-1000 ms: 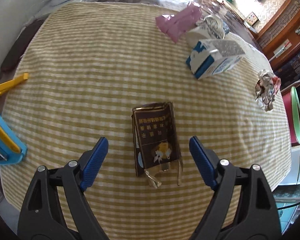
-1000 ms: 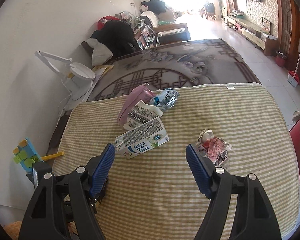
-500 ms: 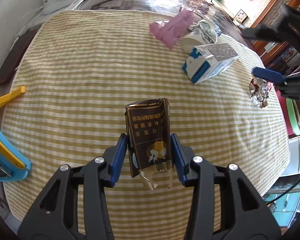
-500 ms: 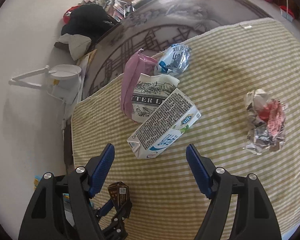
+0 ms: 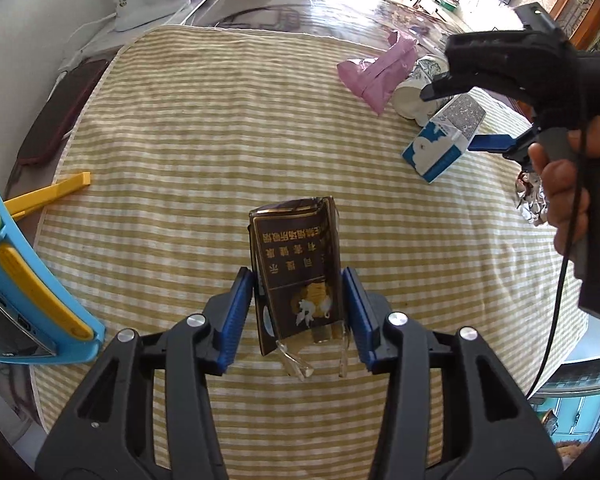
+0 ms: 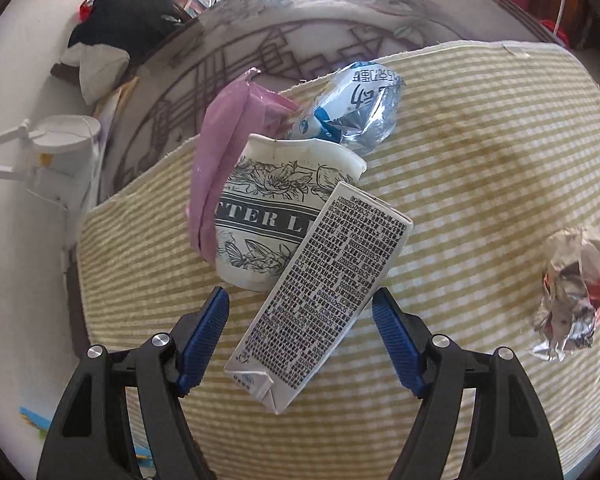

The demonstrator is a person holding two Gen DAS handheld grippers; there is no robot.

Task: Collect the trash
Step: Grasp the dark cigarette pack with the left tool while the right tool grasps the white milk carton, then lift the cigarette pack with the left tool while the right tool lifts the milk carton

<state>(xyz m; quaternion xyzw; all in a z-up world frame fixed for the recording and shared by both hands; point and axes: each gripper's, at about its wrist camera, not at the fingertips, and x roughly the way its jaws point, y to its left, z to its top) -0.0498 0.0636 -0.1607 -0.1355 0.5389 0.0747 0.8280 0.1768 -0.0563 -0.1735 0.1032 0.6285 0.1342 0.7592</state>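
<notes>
My left gripper [image 5: 298, 312] is shut on a dark brown cigarette pack [image 5: 296, 268] and holds it over the striped tablecloth [image 5: 180, 128]. My right gripper [image 6: 300, 340] is open, its blue pads on either side of a white milk carton [image 6: 320, 296] that lies on the cloth; the carton also shows in the left wrist view [image 5: 444, 140]. Behind the carton lie a crushed paper cup [image 6: 280, 216], a pink wrapper [image 6: 224, 160] and a silver-blue foil bag [image 6: 356, 108]. A crumpled foil ball [image 6: 572, 292] lies to the right.
A blue and yellow toy [image 5: 16, 280] and a yellow stick [image 5: 48, 196] sit at the table's left edge. A white lamp base [image 5: 140, 0] and a dark flat object [image 5: 60, 112] lie beyond the cloth. The patterned rug [image 6: 300, 40] lies past the far edge.
My left gripper closed on the cigarette pack and lifted it. My right gripper moved down and forward until its open pads flank the milk carton.
</notes>
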